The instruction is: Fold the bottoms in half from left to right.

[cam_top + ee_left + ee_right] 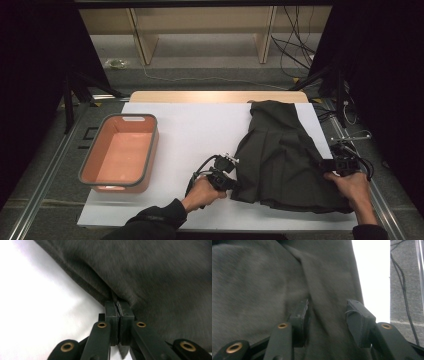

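Observation:
A dark grey pleated garment (pixel 280 155) lies spread on the right half of the white board (pixel 195 130). My left gripper (pixel 232 184) is at the garment's near left edge. In the left gripper view my left gripper (pixel 117 306) is shut, its pads pinching a fold of the garment's (pixel 162 277) hem. My right gripper (pixel 325 164) is at the garment's right edge. In the right gripper view my right gripper (pixel 328 312) is held low over the garment (pixel 257 285), jaws apart, with a ridge of the cloth lying between them and no clear pinch.
An orange basin with a grey rim (pixel 85 160) stands on the left part of the board. Metal rails run along both sides of the table. Cables (pixel 300 45) and a wooden shelf frame (pixel 200 30) lie on the floor beyond.

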Motion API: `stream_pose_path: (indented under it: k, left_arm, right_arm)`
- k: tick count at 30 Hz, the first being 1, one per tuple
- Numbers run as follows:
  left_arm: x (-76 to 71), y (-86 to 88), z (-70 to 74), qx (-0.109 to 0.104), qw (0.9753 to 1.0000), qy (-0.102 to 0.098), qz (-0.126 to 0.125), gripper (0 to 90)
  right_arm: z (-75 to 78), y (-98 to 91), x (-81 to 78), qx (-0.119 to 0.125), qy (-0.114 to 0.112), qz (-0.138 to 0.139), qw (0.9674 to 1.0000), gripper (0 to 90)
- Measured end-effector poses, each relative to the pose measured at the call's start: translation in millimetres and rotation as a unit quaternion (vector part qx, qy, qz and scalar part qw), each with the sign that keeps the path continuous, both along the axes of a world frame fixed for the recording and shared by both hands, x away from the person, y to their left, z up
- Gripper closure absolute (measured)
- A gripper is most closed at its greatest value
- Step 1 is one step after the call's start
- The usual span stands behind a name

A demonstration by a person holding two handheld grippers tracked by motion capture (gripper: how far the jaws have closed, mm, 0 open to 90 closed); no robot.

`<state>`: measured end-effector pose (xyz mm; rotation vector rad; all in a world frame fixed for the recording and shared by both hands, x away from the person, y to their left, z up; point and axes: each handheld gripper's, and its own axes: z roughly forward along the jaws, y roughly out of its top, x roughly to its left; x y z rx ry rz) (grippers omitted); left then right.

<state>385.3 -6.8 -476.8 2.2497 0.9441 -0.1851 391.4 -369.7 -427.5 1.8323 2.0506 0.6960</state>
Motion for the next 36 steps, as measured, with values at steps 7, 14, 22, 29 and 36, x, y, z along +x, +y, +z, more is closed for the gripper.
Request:
stream_pose_path:
  k: [7, 14, 22, 29, 36]
  left_arm:
    - [-13.2, 13.5, 0.2, -0.011, 0.9999, 0.002, -0.013, 87.3]
    - [-14.1, 17.0, -5.0, -0.01, 0.9998, 0.006, -0.014, 87.6]
    - [-15.8, 25.7, -2.7, -0.017, 0.9997, 0.01, -0.013, 87.5]
    - [-11.2, 28.8, -1.4, -0.019, 0.9996, 0.015, -0.014, 86.5]
    - [-3.4, 31.0, 2.8, -0.02, 0.9995, 0.023, -0.007, 72.8]
  right_arm:
    - [-5.4, -9.4, -4.3, -0.003, 0.007, -0.008, 0.9999, 54.2]
    - [-9.3, -12.4, -2.0, -0.008, 0.012, -0.007, 0.9999, 61.0]
    - [-10.6, -9.1, -5.9, -0.019, 0.03, 0.015, 0.9992, 88.8]
    - [-13.3, -12.0, -17.0, -0.024, 0.043, 0.007, 0.9987, 88.0]
    - [-11.1, -18.4, -13.9, -0.014, 0.02, -0.003, 0.9997, 66.3]
